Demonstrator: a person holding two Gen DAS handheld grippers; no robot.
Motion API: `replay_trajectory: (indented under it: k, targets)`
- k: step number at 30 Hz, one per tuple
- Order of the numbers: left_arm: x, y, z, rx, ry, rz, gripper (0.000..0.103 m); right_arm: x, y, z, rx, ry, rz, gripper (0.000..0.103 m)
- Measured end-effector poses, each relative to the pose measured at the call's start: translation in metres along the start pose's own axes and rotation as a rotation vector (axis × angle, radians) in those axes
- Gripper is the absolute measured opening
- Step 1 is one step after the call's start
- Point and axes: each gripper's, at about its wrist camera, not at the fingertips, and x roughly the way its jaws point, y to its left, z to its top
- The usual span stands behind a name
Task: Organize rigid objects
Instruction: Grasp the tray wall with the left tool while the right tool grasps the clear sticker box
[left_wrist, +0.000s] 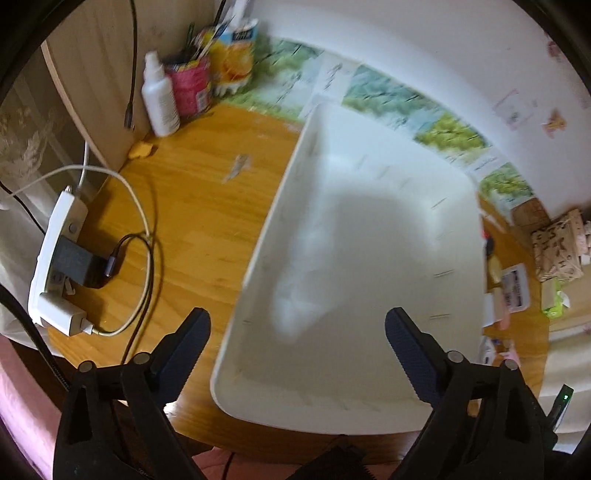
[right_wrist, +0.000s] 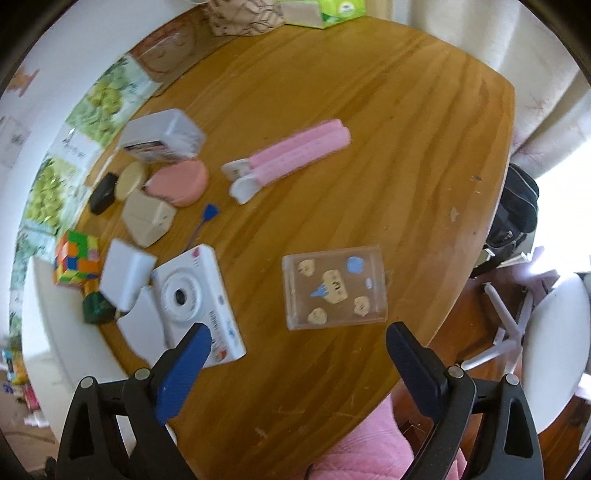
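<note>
In the left wrist view my left gripper (left_wrist: 297, 328) is open and empty above the near end of a large white tray (left_wrist: 362, 236), which looks empty. In the right wrist view my right gripper (right_wrist: 298, 343) is open and empty, just in front of a clear plastic case (right_wrist: 334, 286) with cartoon stickers. Left of it lie a white instant camera (right_wrist: 197, 299), a white block (right_wrist: 125, 277), a Rubik's cube (right_wrist: 75, 262), a beige box (right_wrist: 147, 218), a pink round case (right_wrist: 181, 182), a white box (right_wrist: 162, 136) and a pink sealing clip (right_wrist: 291, 157).
A power strip (left_wrist: 55, 266) with plugs and cables lies at the table's left edge. A white spray bottle (left_wrist: 159, 96), a pink can (left_wrist: 190, 86) and a juice carton (left_wrist: 236, 55) stand at the back. A white chair (right_wrist: 550, 347) stands right of the table.
</note>
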Motion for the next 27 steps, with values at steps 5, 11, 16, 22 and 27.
replay_trajectory:
  k: [5, 11, 16, 22, 27]
  targets:
    - [0.024, 0.014, 0.0, -0.007, 0.101, 0.05, 0.082, 0.009, -0.005, 0.006, 0.01, 0.006, -0.051, 0.096]
    - [0.047, 0.027, -0.002, -0.049, 0.197, 0.083, 0.067, 0.015, -0.008, 0.01, 0.011, 0.027, -0.076, 0.088]
    - [0.061, 0.039, -0.001, -0.111, 0.25, 0.066, 0.053, 0.019, -0.004, 0.015, 0.012, 0.049, -0.073, 0.082]
    - [0.072, 0.042, 0.002, -0.133, 0.291, 0.07, 0.035, 0.026, -0.005, 0.022, 0.028, 0.077, -0.083, 0.07]
    - [0.079, 0.039, 0.004, -0.127, 0.31, 0.092, 0.022, 0.033, -0.01, 0.027, 0.034, 0.092, -0.077, 0.063]
